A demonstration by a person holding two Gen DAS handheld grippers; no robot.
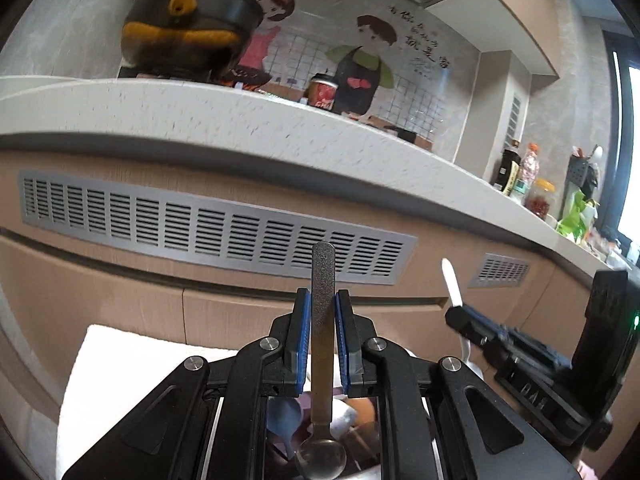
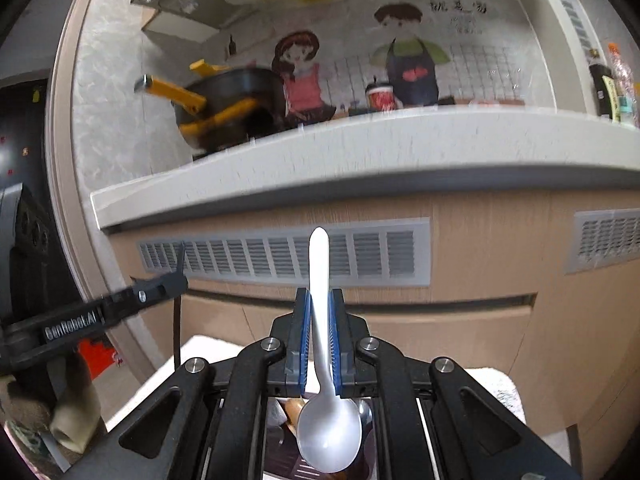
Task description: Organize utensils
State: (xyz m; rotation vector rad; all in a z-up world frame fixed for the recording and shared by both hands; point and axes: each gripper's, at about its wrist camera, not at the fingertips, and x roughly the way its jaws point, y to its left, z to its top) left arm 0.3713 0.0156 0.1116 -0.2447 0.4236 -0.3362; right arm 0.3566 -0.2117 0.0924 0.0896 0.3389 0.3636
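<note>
A pot (image 1: 188, 36) stands on the counter (image 1: 248, 120), at its left part. A cup (image 1: 322, 90) stands to the pot's right. Bottles (image 1: 520, 172) stand at the counter's far right. A vent grille (image 1: 208, 228) sits below the counter edge.

- Cabinet front (image 1: 240, 184) with vent grille (image 1: 216, 228): blocks the far side.
- Overhanging surface (image 1: 248, 116): blocks above.
- Right tool (image 1: 454, 308) flanks the left tool (image 1: 323, 336); open gap between.

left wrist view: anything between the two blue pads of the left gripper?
Yes. The left gripper has a metal spoon clamped by its handle between the pads, bowl hanging toward the camera. Nothing else sits in that gap.
</note>
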